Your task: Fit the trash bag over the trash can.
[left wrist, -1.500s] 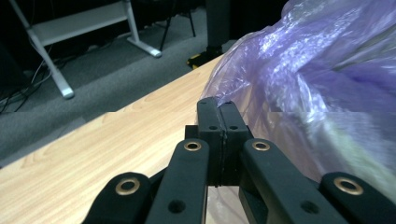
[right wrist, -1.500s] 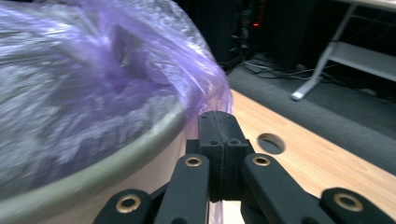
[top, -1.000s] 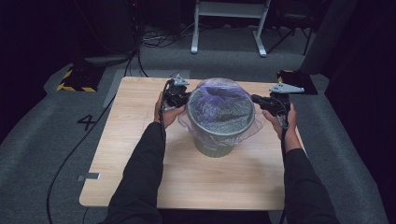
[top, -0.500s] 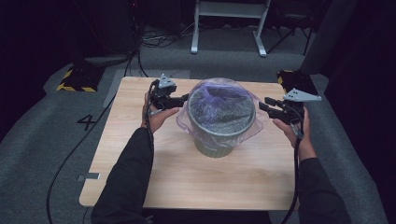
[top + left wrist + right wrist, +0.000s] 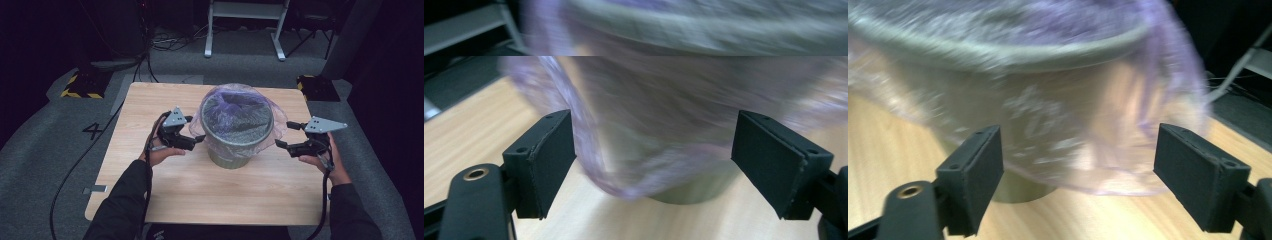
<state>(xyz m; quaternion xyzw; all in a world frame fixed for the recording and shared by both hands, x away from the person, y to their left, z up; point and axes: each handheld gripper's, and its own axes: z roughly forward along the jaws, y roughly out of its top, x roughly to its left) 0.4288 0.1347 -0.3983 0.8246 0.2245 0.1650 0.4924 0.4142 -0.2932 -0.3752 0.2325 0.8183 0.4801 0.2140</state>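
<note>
We find a small grey bin [image 5: 235, 142] standing upright at mid-table [image 5: 150, 200], lined with a thin purple bag [image 5: 240, 97] whose mouth is folded over the rim and hangs as a loose skirt down the outside wall. The left gripper [image 5: 192, 142] sits just beside the bin on its left, tips close to the skirt, perhaps brushing it; the right gripper [image 5: 285, 145] stands a little apart on the opposite side. Both have just been opening: in the left gripper view the jaws stand wide with the bag's hanging edge [image 5: 634, 170] ahead of them and nothing pinched, and in the right gripper view the pads are likewise spread, the skirt [image 5: 1108, 160] in front of them and free. We judge both released, holding nothing. The film looks very light, limp and slippery, likely to crumple, stretch or tear if dragged against the rim, and it would slip from a shallow pinch. The bin appears stiff, light plastic, and may slide or tip on the smooth wood if pulled from one side alone. We would take hold of the bag at the lower hem of the skirt, directly ahead of each gripper, pinching a good fold of film on opposite sides and working evenly. The motion blur in both gripper views prevents us from judging the film's finer folds.
</note>
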